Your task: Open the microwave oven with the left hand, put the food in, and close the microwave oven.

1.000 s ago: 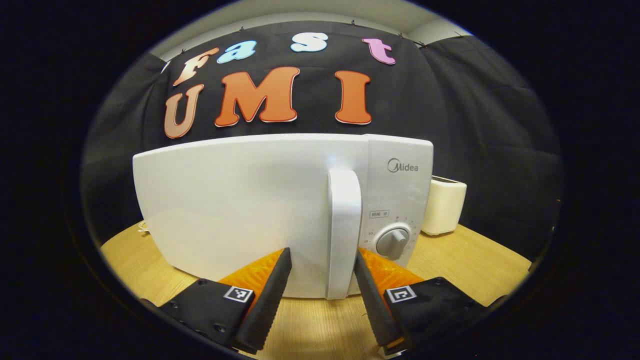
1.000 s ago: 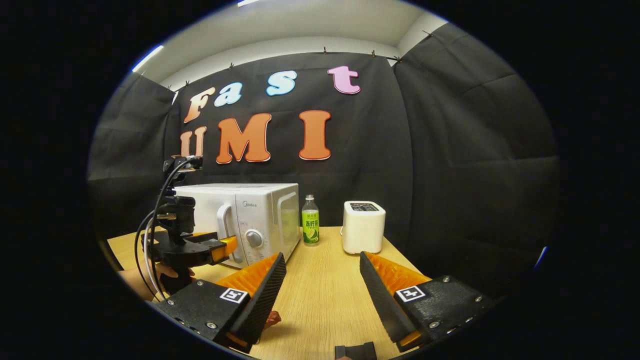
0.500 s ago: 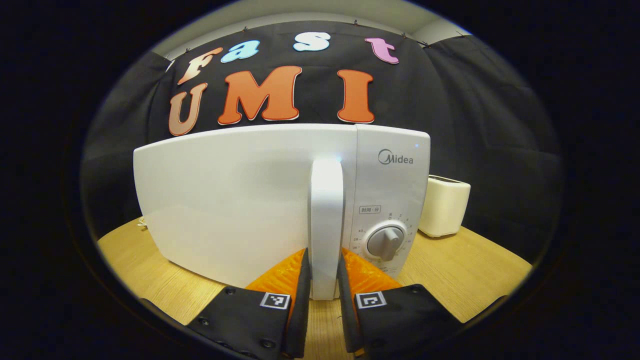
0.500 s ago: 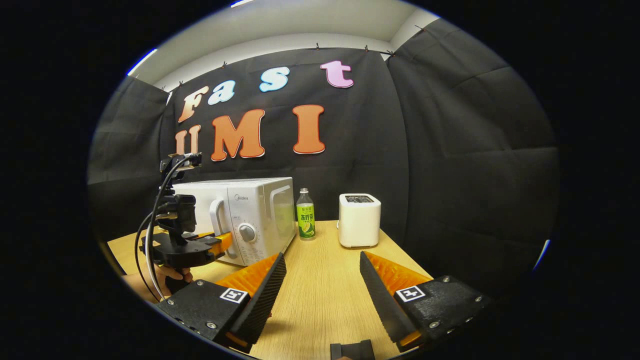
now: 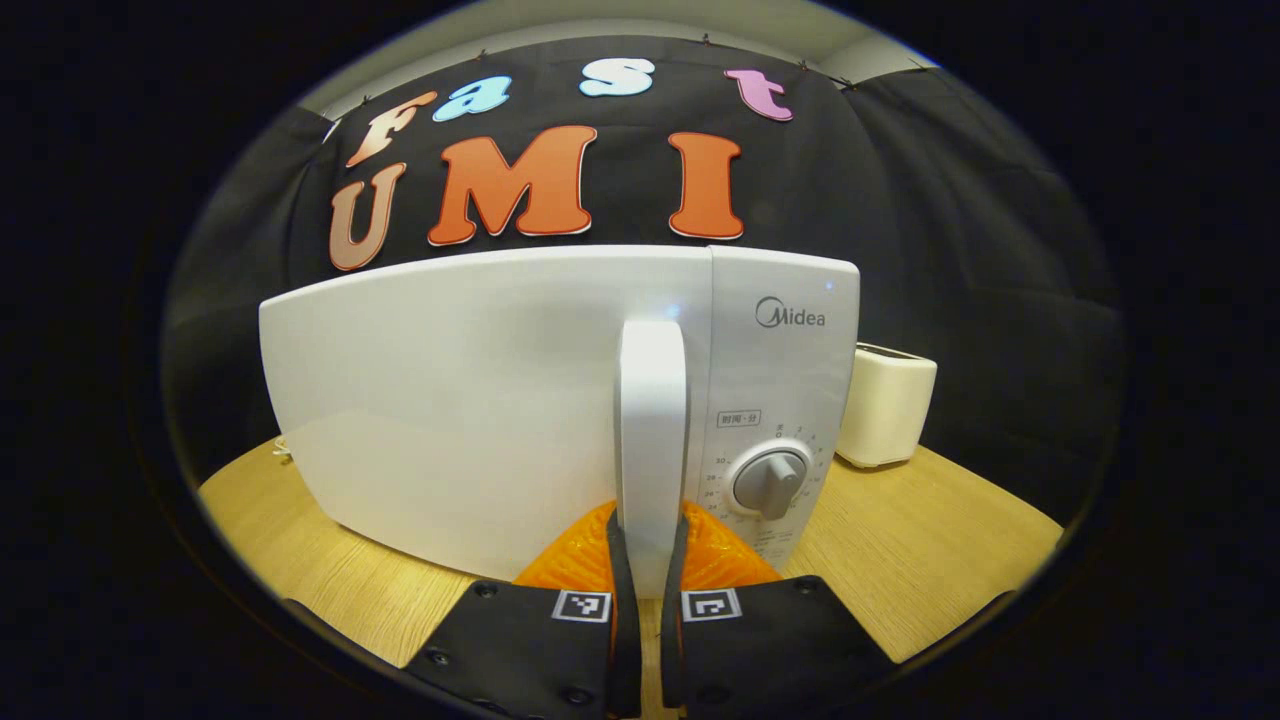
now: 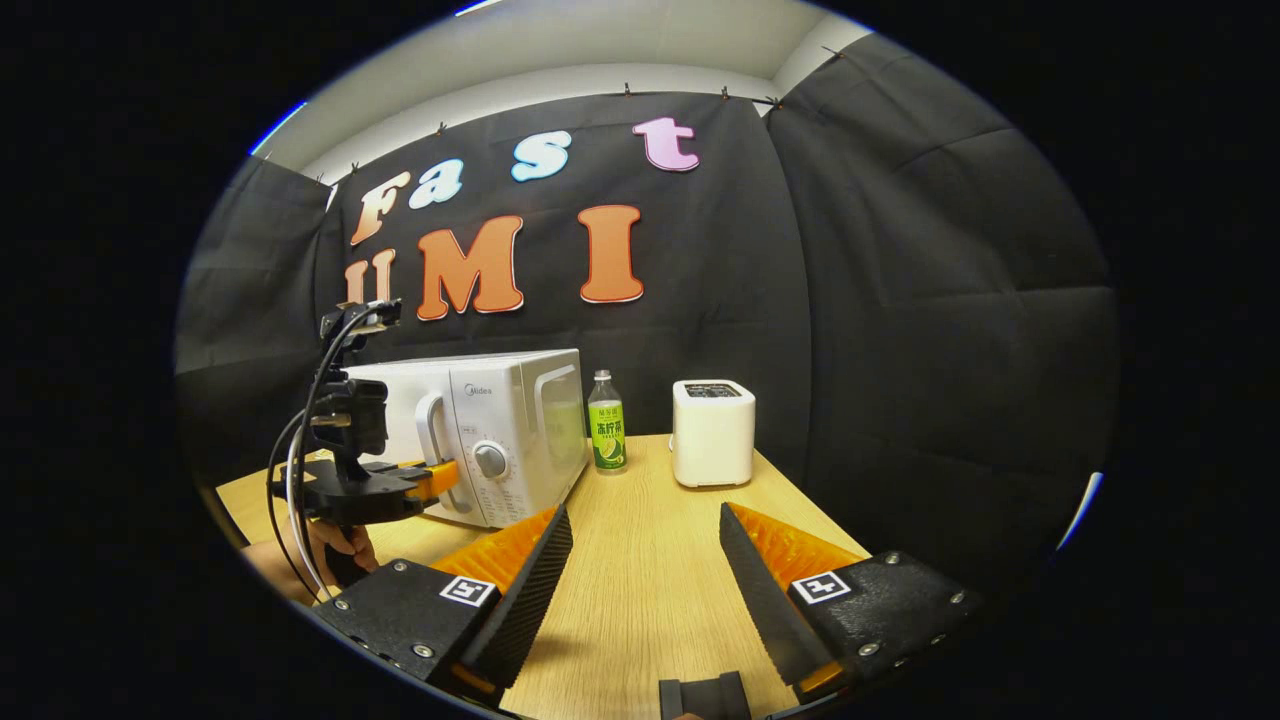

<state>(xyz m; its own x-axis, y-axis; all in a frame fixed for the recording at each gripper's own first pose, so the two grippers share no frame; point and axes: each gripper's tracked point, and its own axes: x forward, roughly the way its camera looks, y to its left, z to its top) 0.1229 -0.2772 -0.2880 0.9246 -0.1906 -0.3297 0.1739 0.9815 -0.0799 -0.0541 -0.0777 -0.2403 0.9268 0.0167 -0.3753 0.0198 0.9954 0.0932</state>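
The left gripper has its jaws clamped on the lower end of the microwave's door handle, the door looking closed, so the opening step is in hand. Next comes a pull outward along the door's swing. The right gripper hangs over the counter, jaws apart and empty; I cannot spot the food.

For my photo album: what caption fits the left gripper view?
Left gripper shut on the microwave handle, door closed.
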